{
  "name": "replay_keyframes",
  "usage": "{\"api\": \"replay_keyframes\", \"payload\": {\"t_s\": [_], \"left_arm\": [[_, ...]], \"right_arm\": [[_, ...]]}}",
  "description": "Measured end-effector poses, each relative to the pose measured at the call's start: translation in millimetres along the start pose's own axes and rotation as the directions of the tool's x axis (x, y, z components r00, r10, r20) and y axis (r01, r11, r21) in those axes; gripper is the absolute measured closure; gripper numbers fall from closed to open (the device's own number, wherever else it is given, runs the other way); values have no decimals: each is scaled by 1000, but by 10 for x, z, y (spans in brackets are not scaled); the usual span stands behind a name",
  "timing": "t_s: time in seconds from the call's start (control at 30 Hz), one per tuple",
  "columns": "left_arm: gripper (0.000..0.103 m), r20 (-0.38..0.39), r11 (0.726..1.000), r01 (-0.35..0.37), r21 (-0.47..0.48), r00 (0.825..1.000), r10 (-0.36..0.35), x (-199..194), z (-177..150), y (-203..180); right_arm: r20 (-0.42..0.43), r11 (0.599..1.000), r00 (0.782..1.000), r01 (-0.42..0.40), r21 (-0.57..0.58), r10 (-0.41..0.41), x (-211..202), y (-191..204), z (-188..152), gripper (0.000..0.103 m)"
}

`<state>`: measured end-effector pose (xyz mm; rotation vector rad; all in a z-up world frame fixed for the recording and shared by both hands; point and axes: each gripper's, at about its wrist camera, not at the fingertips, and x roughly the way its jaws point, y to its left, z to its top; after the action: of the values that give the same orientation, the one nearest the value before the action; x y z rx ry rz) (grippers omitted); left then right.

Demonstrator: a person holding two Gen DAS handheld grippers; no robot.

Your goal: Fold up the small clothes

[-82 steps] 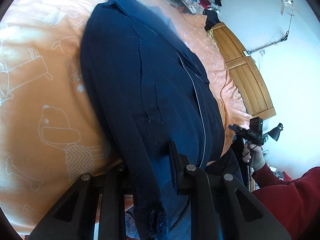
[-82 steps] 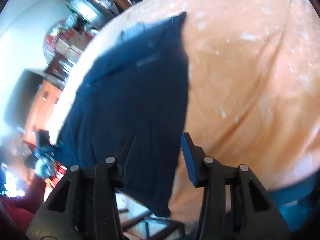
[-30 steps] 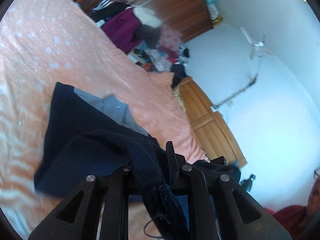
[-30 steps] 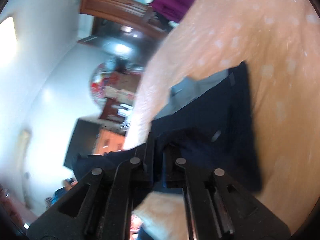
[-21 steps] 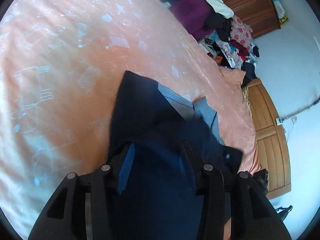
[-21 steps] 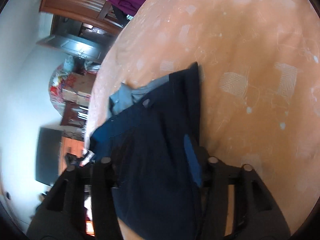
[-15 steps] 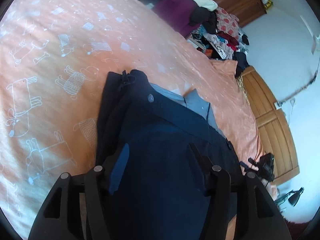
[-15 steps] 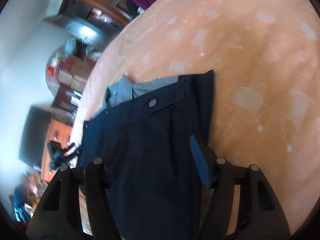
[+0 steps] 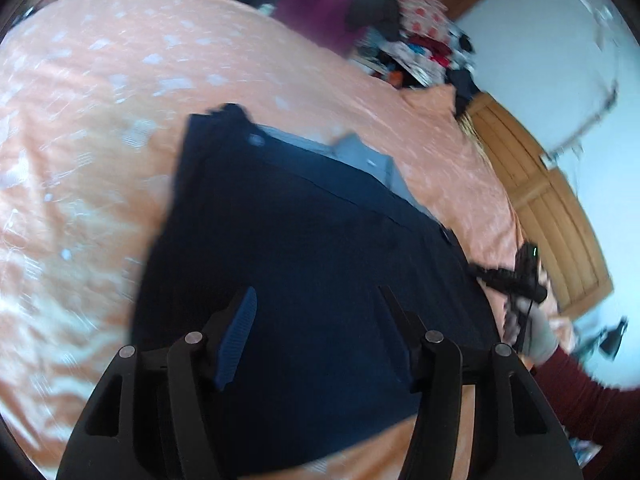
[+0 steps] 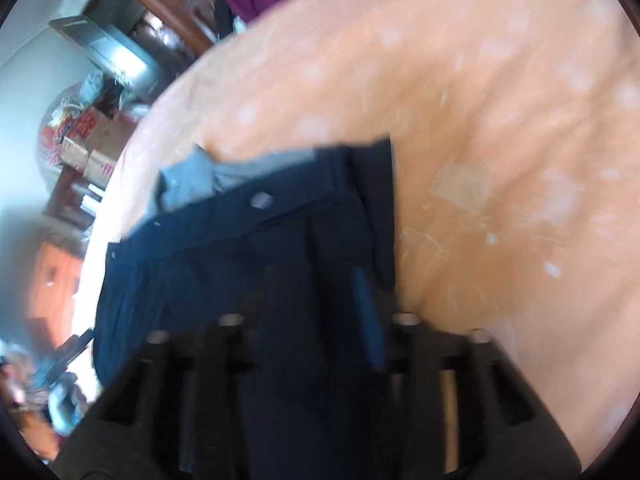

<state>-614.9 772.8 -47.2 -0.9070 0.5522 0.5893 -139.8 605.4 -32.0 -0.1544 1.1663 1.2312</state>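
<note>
Trousers: dark navy pair (image 9: 304, 240) lying flat on the bed (image 9: 100, 128), waistband and button at the far edge, grey lining showing past it.
Left claw: (image 9: 316, 316) spread wide above the cloth, nothing between the fingers.
Right claw: (image 10: 316, 292) blurred, parted over the cloth, empty.
Hand: pale glove, red sleeve (image 9: 572, 396), at the trousers' right edge.
Beyond: clothes heap (image 9: 400, 28), wooden wardrobe.

bedsheet (image 9: 100, 128): peach, white print | clothes pile (image 9: 404, 36) (far side) | wooden doors (image 9: 548, 204) | cardboard boxes (image 10: 92, 140)
</note>
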Motion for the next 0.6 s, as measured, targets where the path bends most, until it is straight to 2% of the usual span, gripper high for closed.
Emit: {"api": "replay_keyframes", "payload": {"t_s": [0.07, 0.13, 0.17, 0.2, 0.23, 0.27, 0.3, 0.33, 0.37, 0.4, 0.47, 0.53, 0.6], "left_arm": [[40, -22, 998, 44, 50, 999, -43, 44, -100, -294], [40, -49, 991, 102, 84, 994, -98, 143, -190, -543], [40, -70, 985, 145, 91, 988, -139, 242, -232, -687], [40, -106, 972, 218, 86, 972, -209, 400, -292, -848], [40, -121, 967, 239, 88, 966, -228, 475, -330, -943], [40, -143, 962, 259, 85, 959, -246, 584, -378, -1036], [41, -176, 954, 294, 61, 944, -279, 722, -431, -1096], [41, -191, 952, 303, 40, 938, -291, 822, -479, -1112], [41, -196, 953, 300, 27, 937, -289, 864, -492, -1092], [46, -208, 955, 297, -3, 934, -291, 913, -521, -1023], [52, -197, 955, 293, -39, 935, -295, 894, -538, -888], [52, -169, 950, 299, -89, 936, -310, 783, -532, -691], [52, -129, 953, 276, -124, 948, -292, 581, -516, -418]], "right_arm": [[46, 994, 995, -89, -68, 93, -237, 414, -322, 60], [-11, 964, 973, -228, -134, 229, -236, 823, -676, 61], [-65, 942, 956, -292, -169, 285, -164, 1040, -877, 61], [-123, 924, 943, -327, -198, 308, -53, 1214, -1056, 66], [-160, 916, 937, -339, -215, 309, 34, 1306, -1169, 79], [-194, 913, 931, -348, -213, 309, 139, 1361, -1280, 84], [-215, 914, 925, -355, -196, 314, 211, 1359, -1340, 85], [-231, 918, 923, -352, -183, 308, 281, 1332, -1394, 86], [-233, 924, 929, -334, -185, 289, 316, 1291, -1429, 87], [-234, 931, 932, -320, -177, 277, 337, 1214, -1442, 94], [-229, 942, 935, -306, -140, 270, 303, 991, -1411, 98], [-211, 949, 943, -289, -126, 259, 189, 733, -1313, 98], [-197, 955, 948, -274, -111, 249, 72, 463, -1212, 98]]}}
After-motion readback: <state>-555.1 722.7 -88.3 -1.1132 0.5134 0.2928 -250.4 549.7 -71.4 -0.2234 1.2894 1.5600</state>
